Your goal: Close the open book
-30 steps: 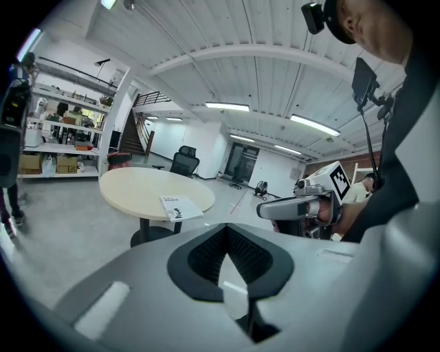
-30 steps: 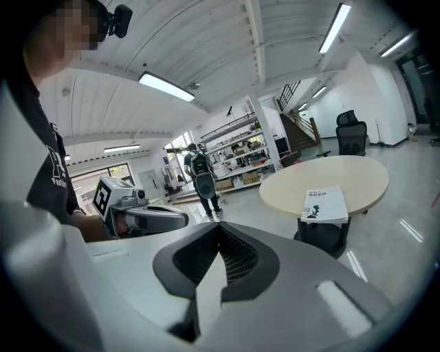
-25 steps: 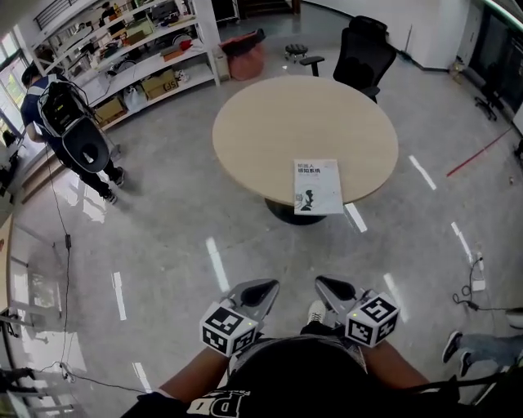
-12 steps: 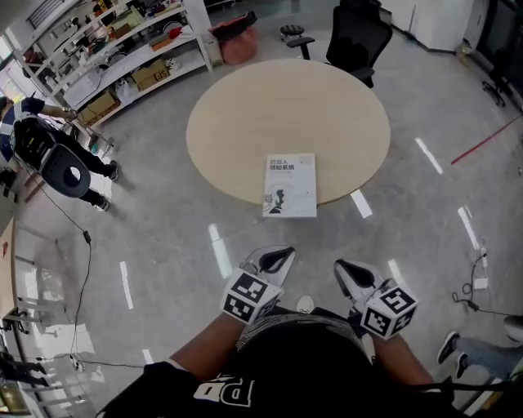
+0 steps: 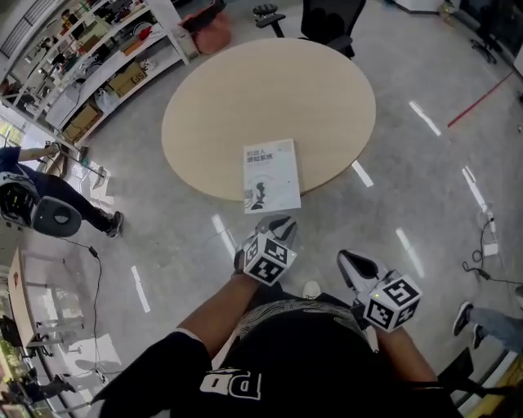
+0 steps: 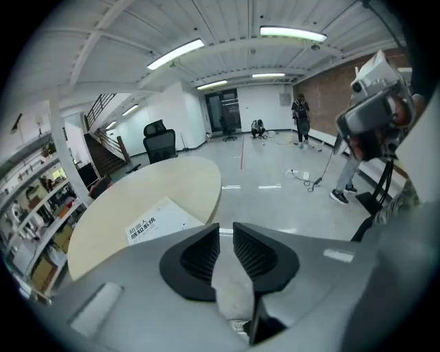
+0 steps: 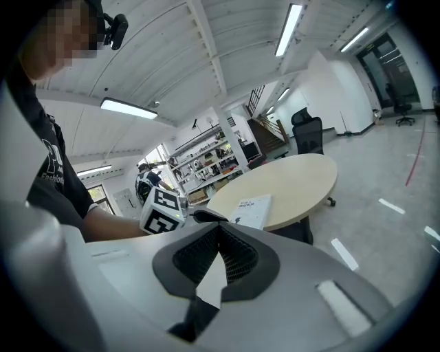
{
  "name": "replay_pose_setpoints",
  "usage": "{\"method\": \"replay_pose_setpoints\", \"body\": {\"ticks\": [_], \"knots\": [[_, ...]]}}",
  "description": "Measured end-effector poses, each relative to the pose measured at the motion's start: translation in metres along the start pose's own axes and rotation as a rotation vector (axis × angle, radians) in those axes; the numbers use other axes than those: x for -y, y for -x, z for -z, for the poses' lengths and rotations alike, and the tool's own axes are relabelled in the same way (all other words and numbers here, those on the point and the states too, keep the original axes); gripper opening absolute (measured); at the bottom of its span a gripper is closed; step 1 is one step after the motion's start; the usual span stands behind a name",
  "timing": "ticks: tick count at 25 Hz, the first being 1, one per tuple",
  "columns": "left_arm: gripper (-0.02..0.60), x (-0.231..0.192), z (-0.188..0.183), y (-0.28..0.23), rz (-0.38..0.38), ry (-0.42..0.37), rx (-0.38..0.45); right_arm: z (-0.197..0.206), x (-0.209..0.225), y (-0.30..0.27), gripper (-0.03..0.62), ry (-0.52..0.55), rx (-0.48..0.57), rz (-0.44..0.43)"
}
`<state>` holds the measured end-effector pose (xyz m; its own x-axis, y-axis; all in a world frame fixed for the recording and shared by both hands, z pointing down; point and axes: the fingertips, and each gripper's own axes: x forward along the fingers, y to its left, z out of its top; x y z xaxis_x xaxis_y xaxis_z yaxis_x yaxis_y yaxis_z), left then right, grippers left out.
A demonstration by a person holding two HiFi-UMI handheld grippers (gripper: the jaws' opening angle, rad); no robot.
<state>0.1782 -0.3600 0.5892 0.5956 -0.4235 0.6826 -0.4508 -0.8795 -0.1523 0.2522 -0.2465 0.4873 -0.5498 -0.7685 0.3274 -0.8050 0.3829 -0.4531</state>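
A white book [image 5: 270, 175] lies flat with its printed cover up at the near edge of the round beige table [image 5: 270, 90]. It also shows as the book [image 6: 155, 223] in the left gripper view and the book [image 7: 253, 210] in the right gripper view. My left gripper [image 5: 282, 220] hovers over the floor just short of the table edge, its tips close below the book. Its jaws stand together with only a thin slit and hold nothing. My right gripper [image 5: 347, 260] hangs lower and to the right, over the floor, jaws touching and empty.
Metal shelving [image 5: 90, 57] full of boxes lines the far left. A black office chair [image 5: 327, 16] stands behind the table. A person [image 5: 41, 204] with a backpack stands at the left. Red tape [image 5: 482, 94] crosses the floor at the right.
The view has moved towards the table. My left gripper has risen forward to just below the book. My right gripper has stayed low at the right. The book has not moved.
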Motion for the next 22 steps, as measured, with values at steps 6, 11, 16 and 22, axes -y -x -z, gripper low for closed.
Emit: {"method": "replay_pose_setpoints", "body": {"ticks": [6, 11, 16, 22], "knots": [[0.11, -0.017, 0.029, -0.082, -0.04, -0.29, -0.165, 0.01, 0.02, 0.015, 0.005, -0.054, 0.024, 0.086], [0.11, -0.022, 0.045, -0.12, -0.006, -0.346, -0.243, 0.012, 0.035, 0.023, 0.005, -0.076, 0.023, 0.14], [0.102, -0.026, 0.049, -0.128, 0.016, -0.281, -0.262, 0.015, 0.032, 0.018, 0.005, -0.082, 0.005, 0.144], [0.022, -0.024, 0.043, -0.121, 0.052, -0.169, -0.206, 0.007, 0.035, 0.01, 0.005, -0.074, 0.003, 0.146]]}}
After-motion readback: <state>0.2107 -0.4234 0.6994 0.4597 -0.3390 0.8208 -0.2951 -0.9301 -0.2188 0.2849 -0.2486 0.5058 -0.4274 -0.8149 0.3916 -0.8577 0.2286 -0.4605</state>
